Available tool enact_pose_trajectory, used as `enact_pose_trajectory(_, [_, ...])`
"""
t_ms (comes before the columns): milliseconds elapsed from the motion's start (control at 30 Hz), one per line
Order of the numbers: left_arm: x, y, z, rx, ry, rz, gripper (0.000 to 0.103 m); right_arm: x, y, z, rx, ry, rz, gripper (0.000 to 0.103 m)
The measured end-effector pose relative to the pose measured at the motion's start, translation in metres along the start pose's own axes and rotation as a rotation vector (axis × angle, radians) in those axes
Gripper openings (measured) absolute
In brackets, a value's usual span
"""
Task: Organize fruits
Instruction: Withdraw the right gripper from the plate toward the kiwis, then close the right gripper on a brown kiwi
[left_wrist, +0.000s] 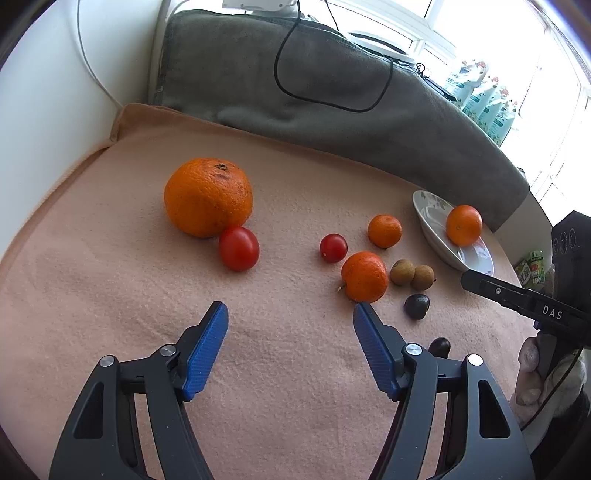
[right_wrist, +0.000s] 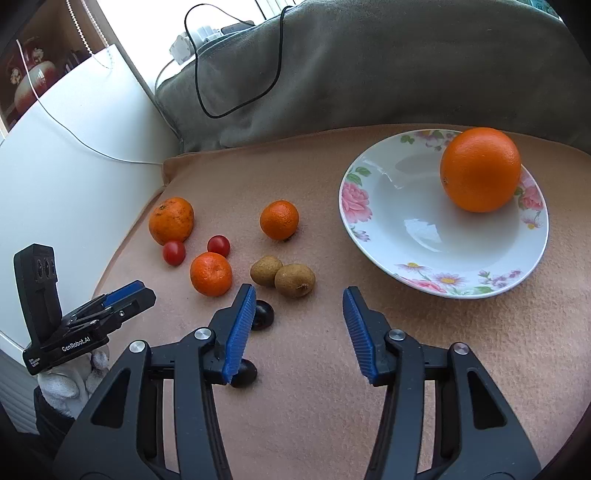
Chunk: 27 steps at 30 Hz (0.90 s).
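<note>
A floral white plate (right_wrist: 424, 236) holds one orange (right_wrist: 480, 170) on the peach cloth; the plate also shows in the left wrist view (left_wrist: 436, 236). Loose on the cloth lie a big mandarin (left_wrist: 208, 196), two cherry tomatoes (left_wrist: 239, 248) (left_wrist: 333, 247), two small mandarins (left_wrist: 364, 276) (left_wrist: 384, 230), two brown longans (right_wrist: 282, 276) and two dark grapes (right_wrist: 263, 314) (right_wrist: 243, 373). My left gripper (left_wrist: 290, 314) is open and empty above bare cloth. My right gripper (right_wrist: 299, 299) is open and empty, its left finger beside the grapes.
A grey blanket (right_wrist: 369, 66) with a black cable (right_wrist: 236, 107) lies behind the cloth. A white wall panel (right_wrist: 74, 166) stands at the left. The right gripper's body (left_wrist: 524, 299) shows at the right edge of the left wrist view.
</note>
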<state>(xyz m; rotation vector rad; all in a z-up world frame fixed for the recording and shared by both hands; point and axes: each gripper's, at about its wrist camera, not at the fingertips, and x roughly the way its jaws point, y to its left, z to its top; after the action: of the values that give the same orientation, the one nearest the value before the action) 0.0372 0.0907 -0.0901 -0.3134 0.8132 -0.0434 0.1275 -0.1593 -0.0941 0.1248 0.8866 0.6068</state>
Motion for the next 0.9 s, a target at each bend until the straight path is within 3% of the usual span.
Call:
enact_pose_trajectory(600, [0.022, -0.03, 0.008, 0.035, 0.037, -0.116, 0.059, 0.028, 0.001, 0.004, 0.0, 0.039, 0.007, 0.043])
enact_pose_trajectory(900, [0.038, -0.037, 0.013, 0.037, 0.055, -0.128, 0.054, 0.036, 0.001, 0.007, -0.01, 0.052, 0.0, 0.043])
